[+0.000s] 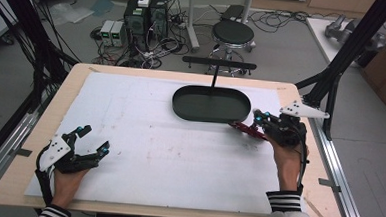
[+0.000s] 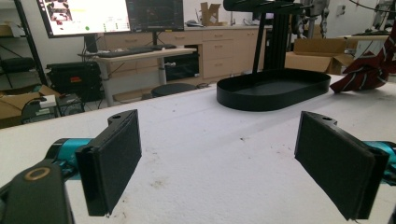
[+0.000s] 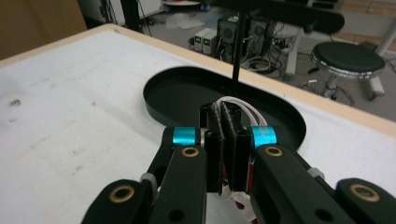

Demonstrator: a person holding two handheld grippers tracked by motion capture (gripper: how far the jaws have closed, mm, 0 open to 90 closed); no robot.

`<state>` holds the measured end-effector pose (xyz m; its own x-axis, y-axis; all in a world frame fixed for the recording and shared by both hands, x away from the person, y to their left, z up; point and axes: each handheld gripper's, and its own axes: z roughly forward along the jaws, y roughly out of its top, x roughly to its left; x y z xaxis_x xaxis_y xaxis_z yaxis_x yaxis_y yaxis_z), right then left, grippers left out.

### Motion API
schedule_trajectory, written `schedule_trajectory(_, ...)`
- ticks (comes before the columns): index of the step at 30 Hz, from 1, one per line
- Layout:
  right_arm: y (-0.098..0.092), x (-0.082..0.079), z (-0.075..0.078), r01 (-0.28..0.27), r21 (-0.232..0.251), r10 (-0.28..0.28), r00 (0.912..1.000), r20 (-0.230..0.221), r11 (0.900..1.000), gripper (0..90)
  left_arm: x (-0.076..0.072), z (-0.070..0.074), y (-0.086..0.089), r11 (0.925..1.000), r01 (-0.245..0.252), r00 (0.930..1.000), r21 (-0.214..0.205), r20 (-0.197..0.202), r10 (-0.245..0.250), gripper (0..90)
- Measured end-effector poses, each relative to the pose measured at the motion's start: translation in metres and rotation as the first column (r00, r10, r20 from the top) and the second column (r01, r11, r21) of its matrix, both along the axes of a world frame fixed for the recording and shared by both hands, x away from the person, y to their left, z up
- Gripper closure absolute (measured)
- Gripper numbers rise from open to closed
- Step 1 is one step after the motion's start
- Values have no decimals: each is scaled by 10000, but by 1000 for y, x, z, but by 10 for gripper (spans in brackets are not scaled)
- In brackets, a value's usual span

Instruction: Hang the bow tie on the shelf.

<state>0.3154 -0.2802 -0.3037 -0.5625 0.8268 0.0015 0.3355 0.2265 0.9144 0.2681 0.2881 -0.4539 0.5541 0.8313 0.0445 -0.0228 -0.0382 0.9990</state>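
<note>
A red striped cloth piece (image 1: 244, 128) hangs a little above the white mat, just right of a black oval tray (image 1: 181, 108). My right gripper (image 1: 256, 123) is shut on it. In the right gripper view the pads (image 3: 219, 135) press together on a white loop (image 3: 243, 105) of that piece, with the tray (image 3: 154, 100) right behind and below. The red cloth (image 2: 369, 70) also shows at the far right of the left gripper view. My left gripper (image 1: 95, 138) rests low at the mat's front left, open, with nothing between its pads (image 2: 114, 158).
A thin black post (image 1: 214, 74) with a crossbar (image 1: 218, 63) rises from the tray's far side. The white mat (image 1: 153, 151) covers most of the wooden table. A stool (image 1: 233, 33) and computers (image 1: 146, 16) stand on the floor beyond.
</note>
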Motion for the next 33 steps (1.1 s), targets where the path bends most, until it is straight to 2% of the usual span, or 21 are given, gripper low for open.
schedule_trajectory(8, 21, 9, 23, -248, 3, 248, 9983, 524, 9997, 879, 0, 0, 0, 10000, 2, 10000, -30, -28, -2, 150)
schedule_trajectory(16, 38, 26, 41, -67, -10, 68, 9947, 1031, 10000, 879, 0, 0, 1, 10000, 11, 10000, -64, -29, -11, 150)
schedule_trajectory(24, 48, 41, 47, 28, 28, -32, 9923, 1237, 10000, 878, 0, 0, 1, 10000, 19, 10000, -96, -52, -20, 149)
schedule_trajectory(33, 48, 61, 53, 459, 200, -483, 9888, 1414, 9987, 878, 1, 0, 1, 9999, 31, 10000, -134, -53, -31, 150)
